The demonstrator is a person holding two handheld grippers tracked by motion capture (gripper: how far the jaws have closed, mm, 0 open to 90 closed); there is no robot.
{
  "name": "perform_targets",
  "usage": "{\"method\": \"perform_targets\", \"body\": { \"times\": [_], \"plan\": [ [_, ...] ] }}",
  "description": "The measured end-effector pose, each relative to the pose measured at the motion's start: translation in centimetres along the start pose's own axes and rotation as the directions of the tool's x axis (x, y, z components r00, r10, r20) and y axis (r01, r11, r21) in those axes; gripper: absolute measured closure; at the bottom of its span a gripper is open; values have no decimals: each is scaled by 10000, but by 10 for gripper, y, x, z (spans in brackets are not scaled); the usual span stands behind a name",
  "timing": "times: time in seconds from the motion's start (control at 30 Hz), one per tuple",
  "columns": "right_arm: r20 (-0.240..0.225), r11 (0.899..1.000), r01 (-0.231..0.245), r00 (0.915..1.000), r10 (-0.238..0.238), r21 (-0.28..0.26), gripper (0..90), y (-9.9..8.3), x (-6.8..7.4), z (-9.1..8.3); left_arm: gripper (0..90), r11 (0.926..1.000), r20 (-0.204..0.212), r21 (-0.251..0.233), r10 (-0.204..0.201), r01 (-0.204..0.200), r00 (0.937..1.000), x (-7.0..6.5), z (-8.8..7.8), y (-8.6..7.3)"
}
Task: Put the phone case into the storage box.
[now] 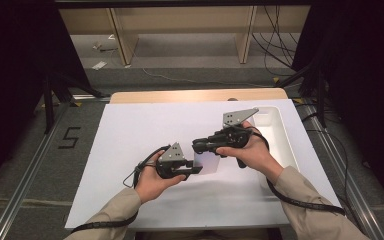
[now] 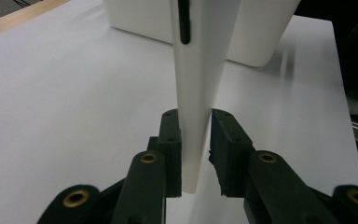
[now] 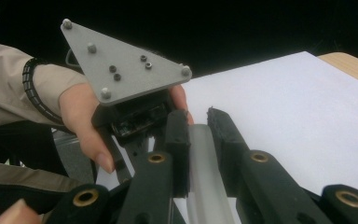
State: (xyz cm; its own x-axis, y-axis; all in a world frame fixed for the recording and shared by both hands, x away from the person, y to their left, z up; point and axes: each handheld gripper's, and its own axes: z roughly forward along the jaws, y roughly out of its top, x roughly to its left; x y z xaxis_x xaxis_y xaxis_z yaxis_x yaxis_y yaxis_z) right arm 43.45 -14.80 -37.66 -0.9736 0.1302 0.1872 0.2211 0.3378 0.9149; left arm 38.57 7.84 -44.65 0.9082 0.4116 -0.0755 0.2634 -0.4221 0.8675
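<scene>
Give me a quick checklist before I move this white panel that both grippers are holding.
1. Left gripper pads on both faces of the white panel: ok.
2. Right gripper shut on the panel's edge: ok.
3. Panel lifted off the table: cannot tell.
4. White tray apart from the panel: ok.
5. Both grips firm enough to carry it: cannot tell.

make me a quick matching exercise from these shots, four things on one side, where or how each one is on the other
Things
1. white panel
2. left gripper
3. white tray
4. right gripper

Descriptions
A. lies at the table's right edge, nothing gripping it
B. clamped between both grippers above the table
C. held by the hand at the right of the high view
D. held by the hand at the left of the high view

Pairs: 1-B, 2-D, 3-A, 4-C
</scene>
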Motion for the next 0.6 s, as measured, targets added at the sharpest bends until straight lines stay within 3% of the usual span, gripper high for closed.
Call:
{"method": "perform_targets", "body": {
  "times": [0.6],
  "plan": [
    [-71, 9997, 234, 9997, -234, 63, 761, 0, -1, 0, 770, 10000, 343, 23, -52, 52, 9994, 2, -1, -1]
  ]
}}
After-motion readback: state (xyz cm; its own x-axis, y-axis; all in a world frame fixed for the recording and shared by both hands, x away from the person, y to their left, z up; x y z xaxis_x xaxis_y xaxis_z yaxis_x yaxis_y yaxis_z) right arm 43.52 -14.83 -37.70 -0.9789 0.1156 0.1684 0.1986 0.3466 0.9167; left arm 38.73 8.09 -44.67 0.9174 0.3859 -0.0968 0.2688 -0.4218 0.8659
